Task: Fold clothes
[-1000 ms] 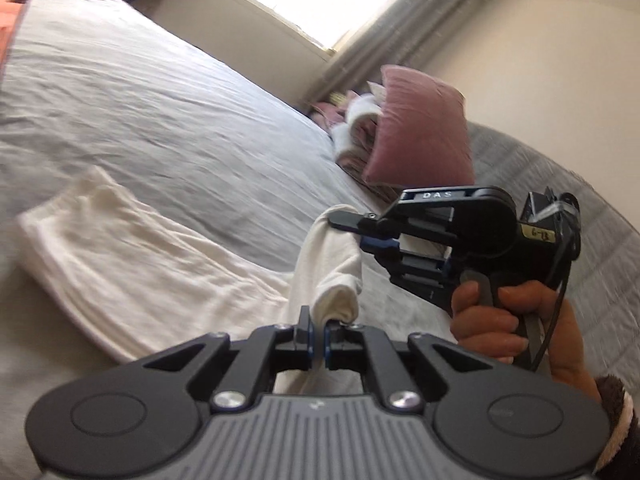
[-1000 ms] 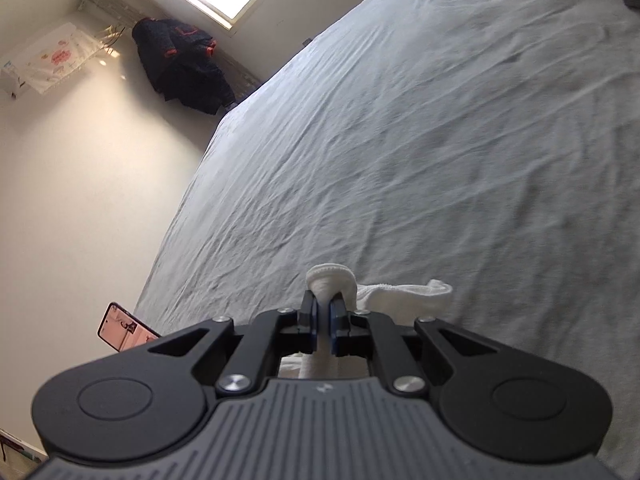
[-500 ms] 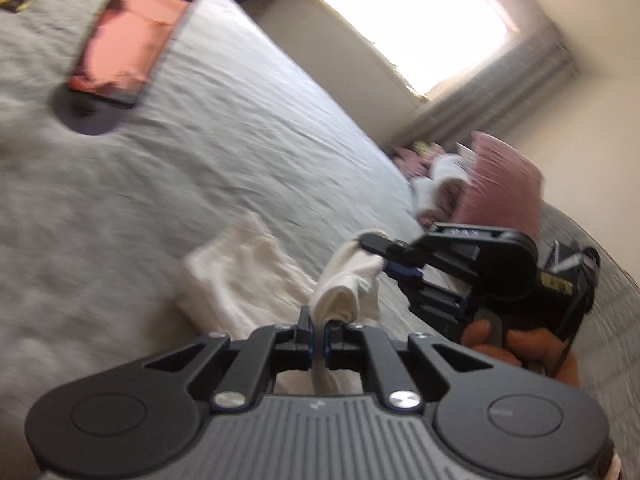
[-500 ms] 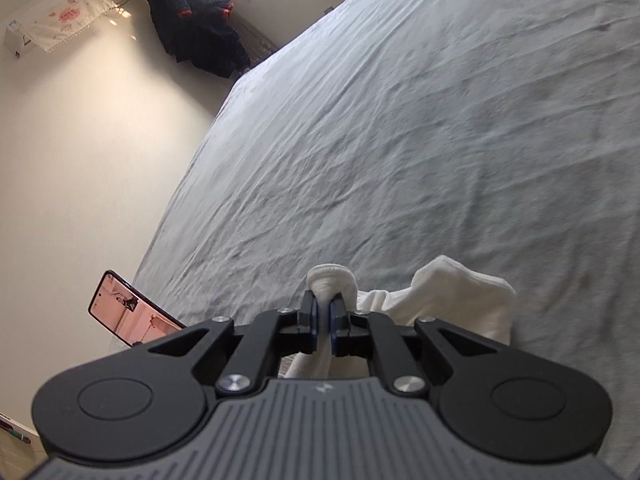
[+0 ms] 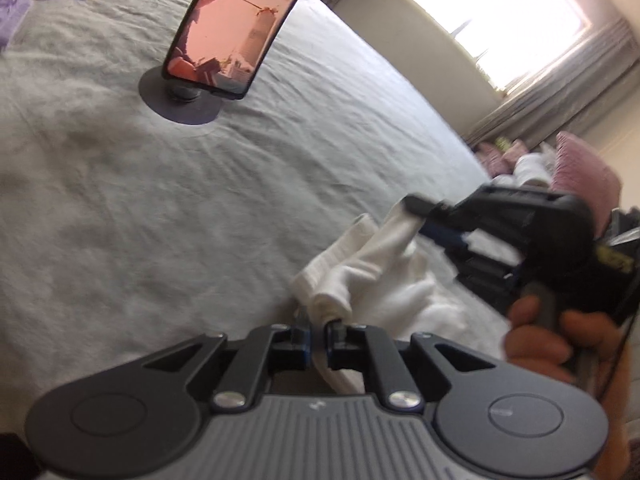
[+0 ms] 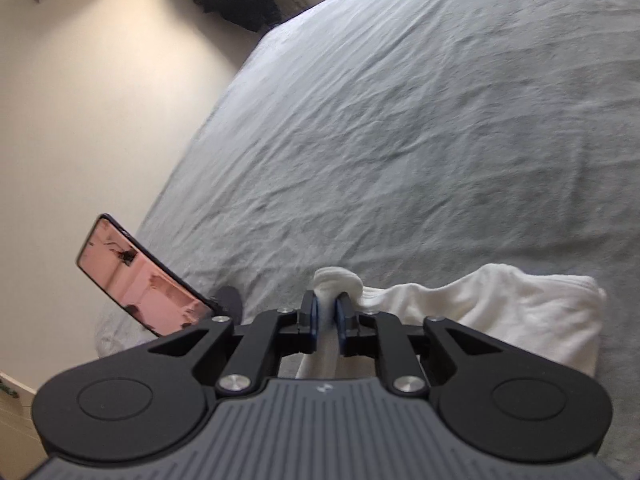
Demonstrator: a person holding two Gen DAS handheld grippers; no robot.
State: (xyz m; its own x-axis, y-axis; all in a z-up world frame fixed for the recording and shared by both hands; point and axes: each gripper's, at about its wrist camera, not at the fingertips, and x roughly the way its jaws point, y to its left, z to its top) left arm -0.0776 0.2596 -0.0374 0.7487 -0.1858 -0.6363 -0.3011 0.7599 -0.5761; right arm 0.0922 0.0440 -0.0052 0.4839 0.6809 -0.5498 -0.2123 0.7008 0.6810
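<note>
Nearest me, left claw (image 5: pixel 318 338): fingers pinched on a bunched edge of the white garment (image 5: pixel 372 276), cloth pulled up between the pads. Right claw (image 6: pixel 329 316): same story, clamped narrow on another bunch of that garment, a knob of fabric showing above the tips. In the left wrist view the right claw sits just beyond and to the right, a hand (image 5: pixel 548 332) wrapped on its grip.

The garment's body lies heaped in soft layers on the grey bed (image 6: pixel 420 120), just past both claws; whether the heap is an even fold I can't tell, the left view is blurred.

My read: mid-fold, one edge lifted by two points. Next move wants both claws travelling together, edge taut and level, laid onto the part lying on the bed.

Further off: phone on a stand (image 5: pixel 236 28); pink pillow (image 5: pixel 580 180) by the window.
</note>
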